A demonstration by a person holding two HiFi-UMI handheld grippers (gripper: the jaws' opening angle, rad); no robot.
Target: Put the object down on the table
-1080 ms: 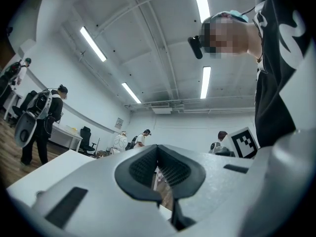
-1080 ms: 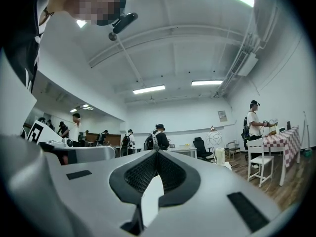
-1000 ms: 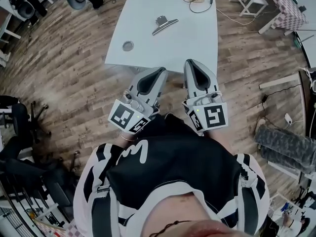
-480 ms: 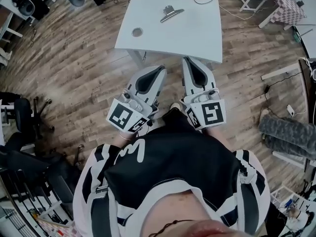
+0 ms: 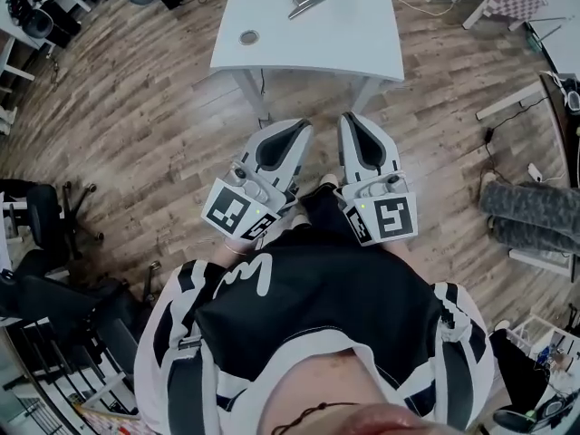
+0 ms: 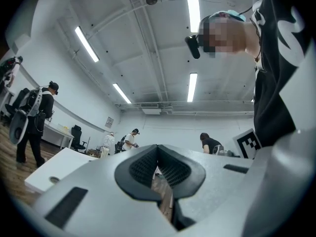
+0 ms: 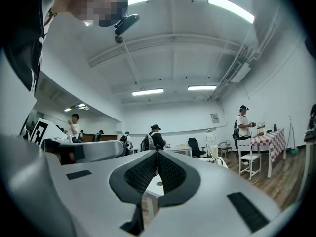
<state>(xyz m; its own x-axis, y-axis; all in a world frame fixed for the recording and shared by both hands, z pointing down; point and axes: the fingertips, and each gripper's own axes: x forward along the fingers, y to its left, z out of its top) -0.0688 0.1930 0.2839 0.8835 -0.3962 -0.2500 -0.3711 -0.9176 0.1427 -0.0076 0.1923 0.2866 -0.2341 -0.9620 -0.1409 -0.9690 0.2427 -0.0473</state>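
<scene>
A wooden floor [image 5: 136, 134] is spreading beneath a white table [image 5: 344, 34], which is standing ahead of the person. The left gripper [image 5: 302, 129] and right gripper [image 5: 350, 120] are pointing side by side toward the table's near edge, each with its jaws clenched together on nothing. The metal object [image 5: 306, 4] is lying on the tabletop, well apart from both grippers, and a small round disc [image 5: 248, 37] is lying near it.
</scene>
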